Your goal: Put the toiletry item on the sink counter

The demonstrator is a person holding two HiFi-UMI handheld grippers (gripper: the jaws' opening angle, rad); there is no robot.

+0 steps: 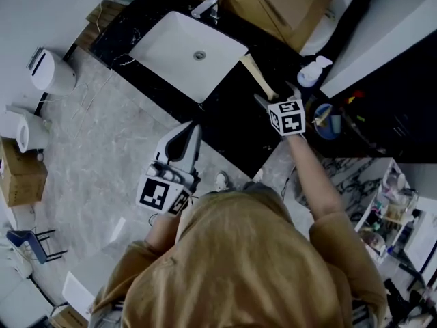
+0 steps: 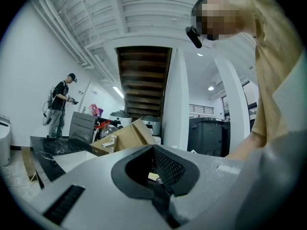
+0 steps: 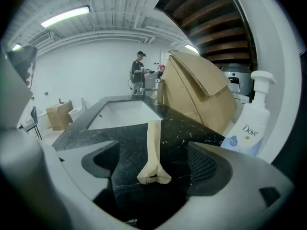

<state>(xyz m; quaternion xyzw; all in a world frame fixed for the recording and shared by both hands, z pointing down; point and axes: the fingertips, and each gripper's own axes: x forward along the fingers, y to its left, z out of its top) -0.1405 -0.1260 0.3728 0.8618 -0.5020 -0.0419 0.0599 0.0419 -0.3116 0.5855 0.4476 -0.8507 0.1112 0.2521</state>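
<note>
The toiletry item (image 1: 258, 76) is a long beige wrapped piece lying flat on the black marble sink counter (image 1: 232, 118), just right of the white basin (image 1: 181, 50). My right gripper (image 1: 276, 96) hovers at its near end, open, with the flared end of the item (image 3: 152, 169) between the jaws and touched by neither pad. My left gripper (image 1: 193, 132) hangs over the floor in front of the counter edge, jaws together and empty. In the left gripper view, the left gripper (image 2: 156, 171) points over the counter.
A Dove pump bottle (image 3: 249, 128) stands on the counter to the right of the item. A cardboard box (image 1: 273, 2) leans behind the faucet (image 1: 207, 4). A blue cup (image 1: 326, 121) sits to the right. A toilet (image 1: 51, 70) stands at the left. A person (image 3: 139, 73) stands far off.
</note>
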